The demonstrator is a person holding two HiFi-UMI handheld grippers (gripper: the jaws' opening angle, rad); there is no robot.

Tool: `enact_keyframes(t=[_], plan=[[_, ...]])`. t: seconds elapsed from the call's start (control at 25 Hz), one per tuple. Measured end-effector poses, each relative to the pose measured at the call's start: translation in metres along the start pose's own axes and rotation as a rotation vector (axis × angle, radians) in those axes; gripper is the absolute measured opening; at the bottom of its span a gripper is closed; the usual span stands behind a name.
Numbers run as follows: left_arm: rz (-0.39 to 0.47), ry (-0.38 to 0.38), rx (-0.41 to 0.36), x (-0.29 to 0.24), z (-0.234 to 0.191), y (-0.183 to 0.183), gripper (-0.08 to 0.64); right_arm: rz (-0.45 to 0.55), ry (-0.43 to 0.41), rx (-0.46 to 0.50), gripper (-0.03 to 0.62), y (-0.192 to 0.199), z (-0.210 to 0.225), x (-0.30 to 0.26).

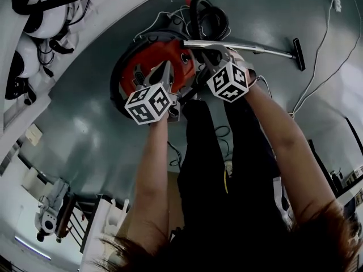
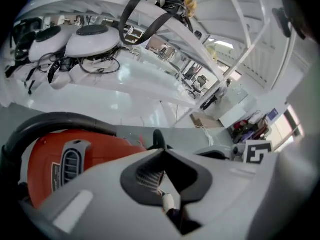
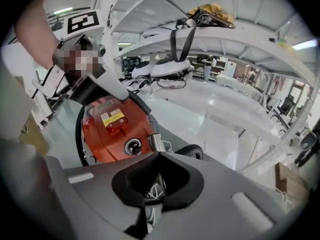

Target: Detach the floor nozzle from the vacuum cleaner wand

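Now hovering left gripper (image 1: pixel 163 72) and right gripper (image 1: pixel 215 58) over the vacuum (image 1: pixel 153 58), jaws pressed together on nothing, covering part of its body and of the wand (image 1: pixel 258 49). Lying far right: nozzle (image 1: pixel 299 54), on the wand, joint hard to discern.

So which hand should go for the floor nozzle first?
Probably right. The right tongs are beside the wand leading to the floor nozzle; the left tongs are over the orange vacuum body, farther away.

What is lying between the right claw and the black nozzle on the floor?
In the head view, the shiny metal wand stretches over the grey floor from near the right claw out to the floor nozzle.
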State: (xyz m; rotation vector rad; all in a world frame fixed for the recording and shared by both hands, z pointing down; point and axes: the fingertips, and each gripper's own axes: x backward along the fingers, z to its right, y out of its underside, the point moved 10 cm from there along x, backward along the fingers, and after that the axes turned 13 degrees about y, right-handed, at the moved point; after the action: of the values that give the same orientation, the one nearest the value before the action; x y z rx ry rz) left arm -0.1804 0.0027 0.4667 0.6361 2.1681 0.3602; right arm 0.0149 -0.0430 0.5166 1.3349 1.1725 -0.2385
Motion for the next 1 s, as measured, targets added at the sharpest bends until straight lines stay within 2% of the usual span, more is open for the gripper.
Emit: enact_keyframes(t=[0.16,0.28,0.64,1.0], plan=[[0.016,0.061,-0.092,0.019,0.022,0.005,0.011,0.009,0.006,-0.154,-0.003,-0.007,-0.007,0.032],[-0.004,0.083,-0.131,0.036,0.036,0.014,0.011,0.004,0.006,-0.22,-0.003,-0.01,-0.018,0.056],[-0.012,0.101,-0.213,0.092,0.063,0.034,0.011,0.004,0.057,-0.366,-0.003,-0.023,-0.041,0.122],[-0.007,0.096,-0.293,0.159,0.095,0.032,0.011,0.04,0.094,-0.44,-0.003,-0.054,-0.06,0.195]])
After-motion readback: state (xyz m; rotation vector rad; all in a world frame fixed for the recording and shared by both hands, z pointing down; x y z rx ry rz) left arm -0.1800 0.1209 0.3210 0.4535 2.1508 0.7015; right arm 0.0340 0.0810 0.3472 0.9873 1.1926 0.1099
